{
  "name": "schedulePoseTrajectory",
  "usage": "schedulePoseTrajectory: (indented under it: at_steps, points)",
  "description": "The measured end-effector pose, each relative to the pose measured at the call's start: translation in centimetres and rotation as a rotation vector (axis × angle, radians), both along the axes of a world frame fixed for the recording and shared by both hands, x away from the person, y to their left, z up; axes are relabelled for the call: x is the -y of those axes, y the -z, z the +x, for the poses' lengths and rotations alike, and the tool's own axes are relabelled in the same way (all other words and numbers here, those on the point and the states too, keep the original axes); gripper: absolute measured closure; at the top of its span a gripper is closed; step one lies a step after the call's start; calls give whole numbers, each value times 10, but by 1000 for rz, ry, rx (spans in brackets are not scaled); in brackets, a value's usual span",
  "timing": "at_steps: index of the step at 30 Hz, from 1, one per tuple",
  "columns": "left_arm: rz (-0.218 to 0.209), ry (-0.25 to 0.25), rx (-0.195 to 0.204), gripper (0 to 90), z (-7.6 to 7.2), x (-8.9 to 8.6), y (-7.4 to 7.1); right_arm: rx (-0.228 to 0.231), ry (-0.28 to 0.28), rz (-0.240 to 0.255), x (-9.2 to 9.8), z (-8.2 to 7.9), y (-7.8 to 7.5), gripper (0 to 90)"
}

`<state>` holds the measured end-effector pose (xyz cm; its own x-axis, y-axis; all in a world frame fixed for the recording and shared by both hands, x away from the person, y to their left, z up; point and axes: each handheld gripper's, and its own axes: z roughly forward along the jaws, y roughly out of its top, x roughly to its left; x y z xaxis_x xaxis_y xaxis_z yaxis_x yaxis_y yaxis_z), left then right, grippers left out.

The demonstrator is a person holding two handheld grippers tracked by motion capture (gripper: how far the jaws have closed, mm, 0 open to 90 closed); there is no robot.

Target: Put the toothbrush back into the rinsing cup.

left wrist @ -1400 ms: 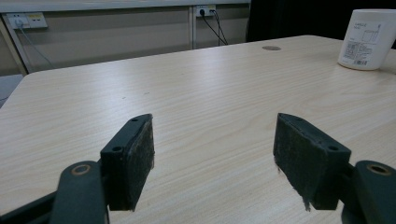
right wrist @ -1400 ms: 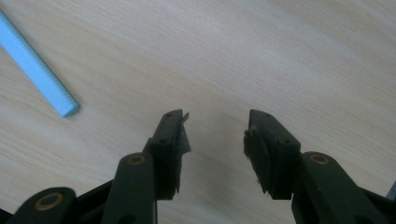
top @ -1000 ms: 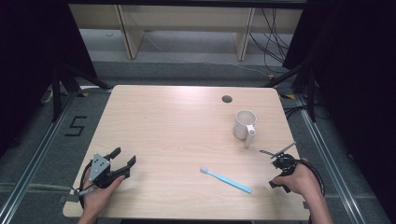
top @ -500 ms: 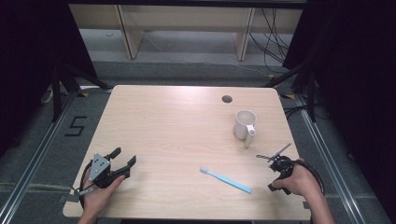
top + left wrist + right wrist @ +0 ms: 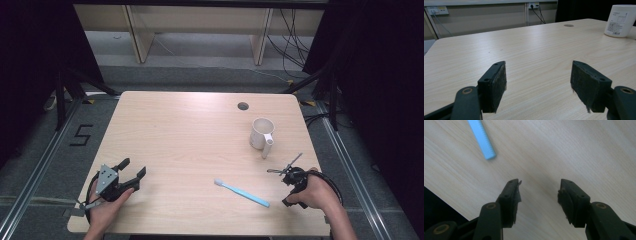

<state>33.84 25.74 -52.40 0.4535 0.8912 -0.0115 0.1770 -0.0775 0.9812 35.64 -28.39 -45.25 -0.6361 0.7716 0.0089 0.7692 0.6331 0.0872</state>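
A light-blue toothbrush (image 5: pixel 242 192) lies flat on the wooden table (image 5: pixel 190 135), at the front and right of the middle. Its handle end (image 5: pixel 482 140) shows at the upper left of the right gripper view. My right gripper (image 5: pixel 291 190) (image 5: pixel 539 192) points down at bare wood just right of that handle end. Its jaws have just been opening and nothing is between them. A white mug (image 5: pixel 261 134) (image 5: pixel 620 21) stands upright behind it. My left gripper (image 5: pixel 134 167) (image 5: pixel 539 80) rests low at the front left, open and empty, facing across the table.
A round cable hole (image 5: pixel 243 106) sits near the table's far edge. The table's front edge (image 5: pixel 446 195) runs close beside the right gripper. Shelving and cables stand beyond the far side. A "5" (image 5: pixel 80 135) is marked on the floor at the left.
The right hand has shifted slightly left, toward the toothbrush's handle end. The left gripper, mug and toothbrush have not moved.
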Motion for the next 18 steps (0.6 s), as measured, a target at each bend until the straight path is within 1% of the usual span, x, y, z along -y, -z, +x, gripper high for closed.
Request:
schedulePoseTrajectory:
  at_steps: [1,2,5,6,8,9,10,12,14,15,16,17,18]
  points:
    - [0,0,1,285,0,0,0,1,-32,5,0,2,-1,510]
    - [0,0,1,285,0,0,0,0,-2,1,-4,1,-2,507]
    - [2,0,0,286,-1,0,0,2,-14,1,-6,1,-3,503]
    - [3,0,-1,286,-1,1,0,4,-33,5,-7,2,-3,501]
    - [3,0,-2,286,-1,1,0,6,-39,6,-8,1,-3,500]
    - [3,0,-2,286,-1,1,0,2,-24,0,-10,1,-4,500]
    - [1,1,-2,286,-1,1,0,8,-62,7,-9,2,-3,500]
    - [-3,2,4,286,0,1,0,7,-61,3,-11,2,-3,499]
    - [-1,1,-1,285,-1,0,0,17,-97,-3,-12,3,-3,497]
    - [-1,1,-1,285,-1,0,0,11,-81,-7,-15,1,-4,495]
    - [-1,1,-2,285,0,0,0,12,-102,-5,-15,2,-4,495]
    - [-1,1,-2,285,0,0,0,12,-102,-5,-15,2,-4,495]
    - [-2,2,0,285,0,0,0,-2,-68,-15,-20,1,-4,494]
